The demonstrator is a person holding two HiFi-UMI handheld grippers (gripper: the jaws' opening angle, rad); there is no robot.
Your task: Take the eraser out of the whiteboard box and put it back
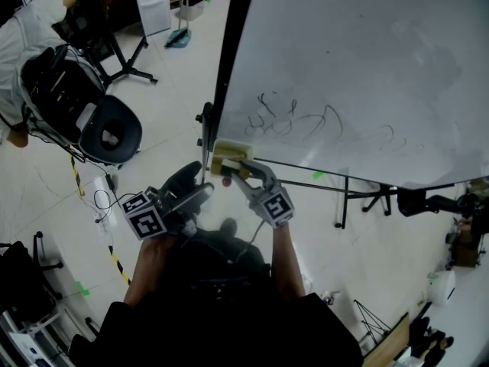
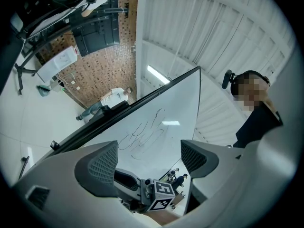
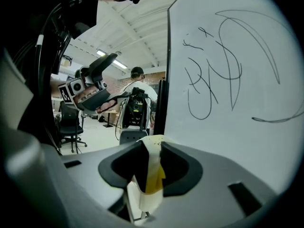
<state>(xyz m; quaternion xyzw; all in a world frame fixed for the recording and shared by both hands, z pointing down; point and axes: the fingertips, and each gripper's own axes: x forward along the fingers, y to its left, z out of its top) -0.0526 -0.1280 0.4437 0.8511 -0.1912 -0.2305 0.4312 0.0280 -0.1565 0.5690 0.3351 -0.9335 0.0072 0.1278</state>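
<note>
**First:** Cream foam with a yellow band: that's the eraser [image 3: 151, 172]. The right tool [image 1: 231, 165] has it clenched edge-on between both jaws.

**Second:** Where is it being held?

**First:** Up off the floor [image 1: 176, 82], at the lower left corner of the whiteboard [image 1: 359, 60], just beside the board's dark side edge [image 1: 225, 67]. I can't tell whether the eraser touches the board.

**Second:** And the other hand?

**First:** The left tool [image 2: 149, 158] is released, with its jaws wide apart and nothing between them. In the head view it sits just left of the right tool and a little nearer the person's body. It points up towards the board.

**Second:** Is anything written on the board?

**First:** Black scribbles [image 1: 294, 121], loose loops near the lower edge, just to the right of the eraser. The right gripper view shows them on the board close beside the jaws.

**Second:** What else is around?

**First:** A dark office chair [image 1: 111, 132] stands on the pale tiles, well to the left of the board. A person in a white shirt [image 1: 27, 33] is at the far left beyond it.
</note>
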